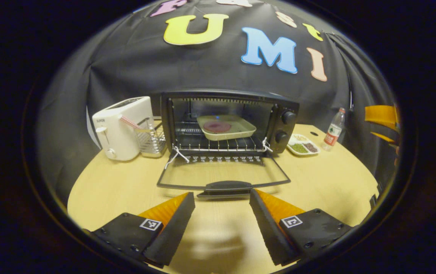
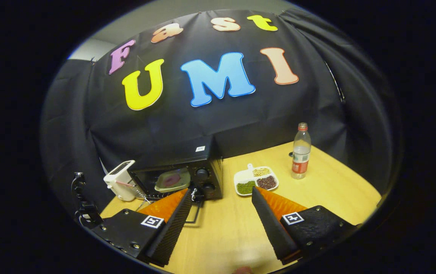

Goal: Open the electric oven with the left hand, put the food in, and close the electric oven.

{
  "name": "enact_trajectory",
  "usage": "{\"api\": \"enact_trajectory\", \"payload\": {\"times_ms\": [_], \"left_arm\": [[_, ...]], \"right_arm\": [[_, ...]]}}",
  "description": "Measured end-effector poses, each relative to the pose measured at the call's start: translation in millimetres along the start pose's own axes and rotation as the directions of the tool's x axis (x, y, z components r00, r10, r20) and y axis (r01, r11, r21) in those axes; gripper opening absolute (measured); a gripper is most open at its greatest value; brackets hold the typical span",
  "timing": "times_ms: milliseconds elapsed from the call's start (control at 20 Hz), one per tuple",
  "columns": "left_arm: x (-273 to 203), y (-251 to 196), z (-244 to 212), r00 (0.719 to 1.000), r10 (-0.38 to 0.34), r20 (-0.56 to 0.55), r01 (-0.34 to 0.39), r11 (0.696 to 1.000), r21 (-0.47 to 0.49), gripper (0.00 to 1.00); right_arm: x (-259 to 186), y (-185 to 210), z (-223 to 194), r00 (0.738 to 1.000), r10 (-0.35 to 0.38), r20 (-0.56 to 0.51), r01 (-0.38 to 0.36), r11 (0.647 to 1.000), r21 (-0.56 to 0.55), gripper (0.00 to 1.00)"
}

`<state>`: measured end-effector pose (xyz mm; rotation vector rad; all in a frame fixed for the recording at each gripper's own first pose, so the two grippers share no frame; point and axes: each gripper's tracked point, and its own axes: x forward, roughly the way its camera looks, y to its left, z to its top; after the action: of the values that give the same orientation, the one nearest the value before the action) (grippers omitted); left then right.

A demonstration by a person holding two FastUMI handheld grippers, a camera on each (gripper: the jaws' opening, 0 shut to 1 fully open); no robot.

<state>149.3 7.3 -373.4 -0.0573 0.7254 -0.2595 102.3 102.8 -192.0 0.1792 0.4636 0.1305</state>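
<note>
The black electric oven [image 1: 229, 121] stands at the back of the round wooden table with its glass door [image 1: 223, 176] folded down flat. Inside, on the wire rack, rests a pale square dish [image 1: 226, 127] holding a dark red round of food. My left gripper [image 1: 221, 198] is open just in front of the door's handle [image 1: 223, 186], with nothing between its fingers. In the right gripper view the oven [image 2: 181, 173] sits at lower left with the dish [image 2: 172, 180] visible inside. My right gripper [image 2: 219, 196] is open and empty, to the right of the oven.
A white toaster [image 1: 121, 127] and a wire rack [image 1: 151, 139] stand left of the oven. Right of it lie a divided plate of beans [image 1: 303, 145] and a water bottle [image 1: 333, 129]. An orange gripper part [image 1: 381, 120] shows at the far right edge. The table [image 1: 335, 179] stretches in front.
</note>
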Motion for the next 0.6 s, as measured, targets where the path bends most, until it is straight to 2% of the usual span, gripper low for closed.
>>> {"api": "enact_trajectory", "payload": {"times_ms": [150, 350, 600], "left_arm": [[18.4, -6.7, -16.6, 0.998, -0.022, -0.061, 0.021, 1.000, -0.013, 0.98], [40.2, -9.9, -34.3, 0.992, -0.036, -0.121, 0.030, 0.998, -0.046, 0.98], [49.3, -7.0, -31.1, 0.993, -0.003, -0.117, 0.003, 1.000, -0.007, 0.98]], "right_arm": [[-13.9, -11.5, 11.8, 0.998, -0.036, 0.056, 0.040, 0.996, -0.075, 0.97], [-26.0, -25.9, 17.1, 0.992, -0.090, 0.083, 0.097, 0.992, -0.078, 0.98], [-29.3, -41.5, 14.6, 0.987, -0.141, 0.076, 0.146, 0.986, -0.074, 0.98]]}}
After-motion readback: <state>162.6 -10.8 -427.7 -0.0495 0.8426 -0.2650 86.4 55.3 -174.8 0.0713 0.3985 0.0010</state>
